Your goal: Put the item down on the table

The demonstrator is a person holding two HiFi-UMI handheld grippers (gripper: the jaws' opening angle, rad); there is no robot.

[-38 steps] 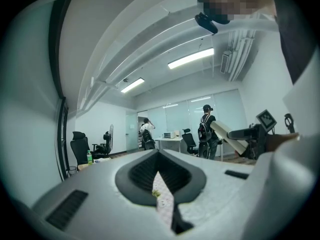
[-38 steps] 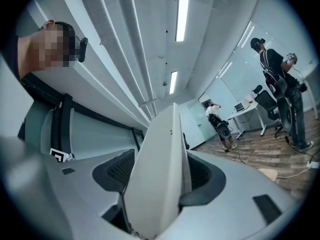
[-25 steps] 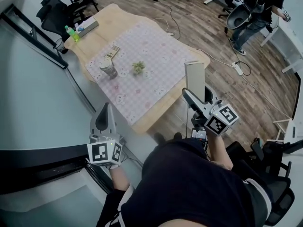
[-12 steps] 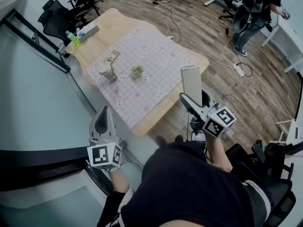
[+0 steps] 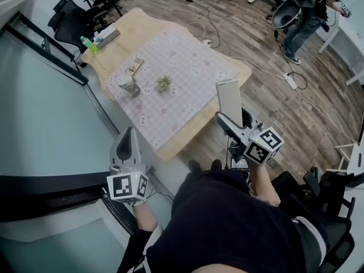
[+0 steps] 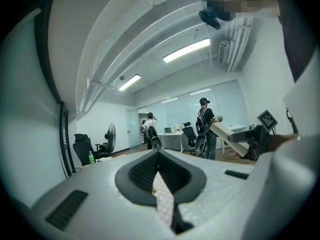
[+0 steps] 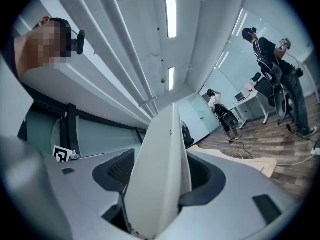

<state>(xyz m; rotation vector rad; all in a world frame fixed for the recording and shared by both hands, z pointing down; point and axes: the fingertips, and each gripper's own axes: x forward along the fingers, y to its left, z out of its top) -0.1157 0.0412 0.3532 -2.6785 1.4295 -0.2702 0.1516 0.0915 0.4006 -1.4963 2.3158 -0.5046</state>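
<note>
The wooden table [image 5: 134, 23] fills the upper middle of the head view, with a checked cloth [image 5: 187, 75] over most of it. Just right of centre, off the table's near corner and above the floor, a flat white item [image 5: 230, 98] stands upright. The right gripper [image 5: 227, 123] has it pinched at the lower end, jaws pressed on both faces. The left gripper [image 5: 126, 135], at lower left, has its jaws together on nothing.

I judge this to be the carrying step, with the put-down not yet begun. Next, the item has to go forward over a bare patch of cloth (clear of the cup [image 5: 128, 84] and small plant [image 5: 164, 82] at upper left), then come down to the surface before the jaws part.
</note>
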